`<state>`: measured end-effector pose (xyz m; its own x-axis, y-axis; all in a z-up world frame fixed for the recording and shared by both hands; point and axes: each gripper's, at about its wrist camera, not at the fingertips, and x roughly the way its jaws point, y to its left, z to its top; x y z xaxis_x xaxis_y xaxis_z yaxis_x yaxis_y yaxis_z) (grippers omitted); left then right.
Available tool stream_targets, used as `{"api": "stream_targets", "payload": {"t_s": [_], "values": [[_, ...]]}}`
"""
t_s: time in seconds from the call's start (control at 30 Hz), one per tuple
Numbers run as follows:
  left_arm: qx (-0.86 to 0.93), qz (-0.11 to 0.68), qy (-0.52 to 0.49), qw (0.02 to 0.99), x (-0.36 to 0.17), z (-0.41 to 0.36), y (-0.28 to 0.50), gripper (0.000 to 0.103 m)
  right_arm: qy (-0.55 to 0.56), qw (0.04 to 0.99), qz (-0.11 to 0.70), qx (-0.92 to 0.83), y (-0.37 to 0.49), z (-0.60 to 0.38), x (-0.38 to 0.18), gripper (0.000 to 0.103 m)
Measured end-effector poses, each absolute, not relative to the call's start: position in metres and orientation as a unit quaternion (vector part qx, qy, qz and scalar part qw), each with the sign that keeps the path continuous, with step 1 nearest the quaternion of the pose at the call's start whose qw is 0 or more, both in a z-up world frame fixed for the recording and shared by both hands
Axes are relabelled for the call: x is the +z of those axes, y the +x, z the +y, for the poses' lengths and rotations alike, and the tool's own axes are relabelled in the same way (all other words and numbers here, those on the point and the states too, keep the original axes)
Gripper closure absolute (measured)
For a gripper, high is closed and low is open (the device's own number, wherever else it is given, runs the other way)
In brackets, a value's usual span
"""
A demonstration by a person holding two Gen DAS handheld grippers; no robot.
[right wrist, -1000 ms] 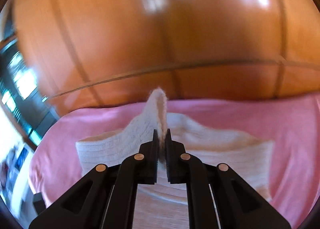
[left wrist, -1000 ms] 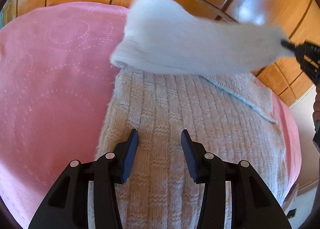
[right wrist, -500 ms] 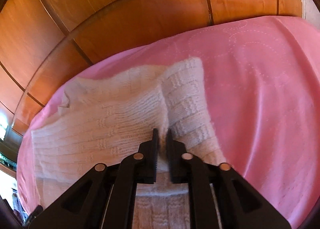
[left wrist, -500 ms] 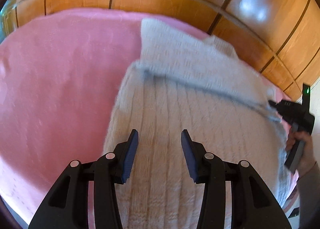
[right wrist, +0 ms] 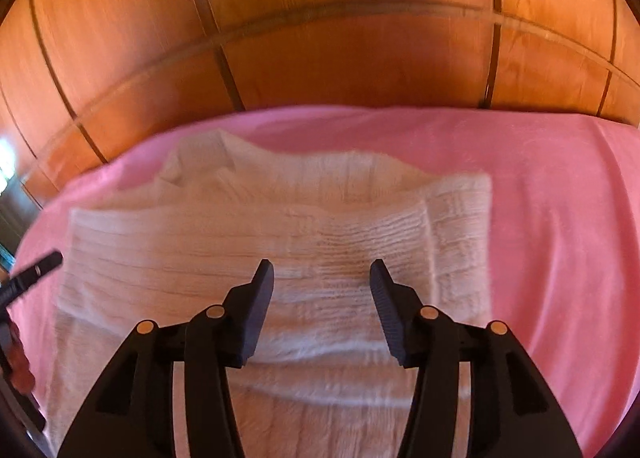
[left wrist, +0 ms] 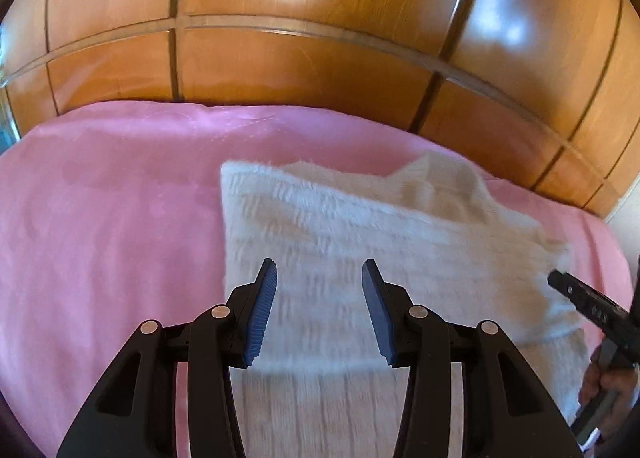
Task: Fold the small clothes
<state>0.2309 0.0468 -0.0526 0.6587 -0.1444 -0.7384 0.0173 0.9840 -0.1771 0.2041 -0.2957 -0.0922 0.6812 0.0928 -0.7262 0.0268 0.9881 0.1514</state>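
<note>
A white knitted sweater (left wrist: pixel 360 225) (right wrist: pixel 248 234) lies on the pink bedspread (left wrist: pixel 100 225) (right wrist: pixel 560 217), its far part folded over its near part. My left gripper (left wrist: pixel 319 278) hovers open above the fold's near edge with nothing between its blue pads. My right gripper (right wrist: pixel 322 278) is over the folded layer; its jaws are opening and the knit lies loose below them, not pinched. One of the right gripper's fingers (left wrist: pixel 576 296) shows at the sweater's right edge, with the person's hand (left wrist: pixel 604 382) behind it. One of the left gripper's fingers (right wrist: pixel 40 266) pokes in at the left.
A glossy wooden panelled wall (left wrist: pixel 320 65) (right wrist: pixel 340 57) rises right behind the bed. Bare pink bedspread stretches left of the sweater in the left wrist view and right of it in the right wrist view. The bed's edge curves down at the far right (left wrist: pixel 608 242).
The right gripper carried the lifted part of the sweater down onto the rest of it and let it go. The left gripper drew back and up and stayed open.
</note>
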Motion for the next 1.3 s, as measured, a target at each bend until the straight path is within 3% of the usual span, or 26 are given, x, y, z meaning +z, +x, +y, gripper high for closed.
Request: {"api": "stream_targets", "payload": {"t_s": [0.17, 0.27, 0.43, 0.8, 0.87, 1.3], "values": [[-0.013, 0.447, -0.060, 0.893, -0.095, 0.054, 0.268, 0.057, 0.051, 0.924, 0.380, 0.005, 0.207, -0.294, -0.119, 0.047], [-0.012, 0.428, -0.068, 0.901, -0.100, 0.059, 0.265, 0.057, 0.039, 0.928, 0.370, -0.001, 0.206, -0.289, -0.122, 0.046], [0.008, 0.434, -0.069, 0.898, -0.079, 0.055, 0.246, 0.057, 0.041, 0.929, 0.368, -0.001, 0.207, -0.288, -0.124, 0.046], [-0.019, 0.352, -0.013, 0.936, -0.022, 0.023, 0.175, 0.057, 0.037, 0.930, 0.366, -0.003, 0.207, -0.287, -0.122, 0.045], [-0.024, 0.351, -0.013, 0.936, -0.023, 0.019, 0.173, 0.044, 0.037, 0.930, 0.365, -0.003, 0.207, -0.287, -0.122, 0.045], [-0.023, 0.370, 0.003, 0.929, -0.049, 0.011, 0.193, 0.044, 0.049, 0.930, 0.363, 0.006, 0.205, -0.290, -0.122, 0.041]]}}
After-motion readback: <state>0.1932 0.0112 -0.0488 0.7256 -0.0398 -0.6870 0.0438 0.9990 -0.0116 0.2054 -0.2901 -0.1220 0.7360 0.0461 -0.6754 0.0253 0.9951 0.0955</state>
